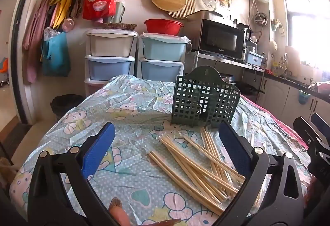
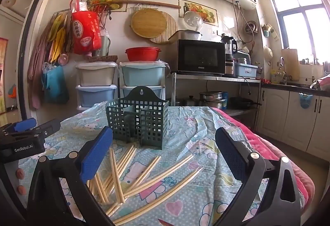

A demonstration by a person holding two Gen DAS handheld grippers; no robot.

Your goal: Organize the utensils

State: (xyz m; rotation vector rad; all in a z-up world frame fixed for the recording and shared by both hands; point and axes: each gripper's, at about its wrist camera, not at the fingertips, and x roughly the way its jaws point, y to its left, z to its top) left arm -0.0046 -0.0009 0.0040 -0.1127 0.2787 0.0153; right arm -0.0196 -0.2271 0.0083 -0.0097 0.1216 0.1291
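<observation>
A loose pile of wooden chopsticks [image 1: 193, 166] lies on the bench [image 1: 132, 106], which is covered with a pale blue cartoon-print cloth, and just beyond the pile stands a dark green slotted utensil holder [image 1: 203, 100], upright, with divided compartments and a hanging tab at its back. The left gripper [image 1: 167, 145] is released, its blue-padded fingers [image 1: 99, 149] spread wide and grasping nothing; in its own view most of the chopsticks lie between the two fingers, crowded toward the right one, where several sticks run under or against its pad, though contact cannot be told. The holder stands farther off, ahead and a little right of the gap. The right gripper [image 2: 165, 153] is likewise released and empty, its fingers [image 2: 97, 156] wide apart; in its view the chopsticks [image 2: 144, 178] fan across the cloth between and below the fingers, the thickest cluster near the left finger and a few long sticks angling out toward the right. The utensil holder [image 2: 138, 121] stands beyond the pile, ahead of the gap and nearer the left finger. Some chopsticks appear to sit in clear wrappers. The left gripper [image 2: 26, 135] shows at the left edge of the right view, well apart from the holder.
</observation>
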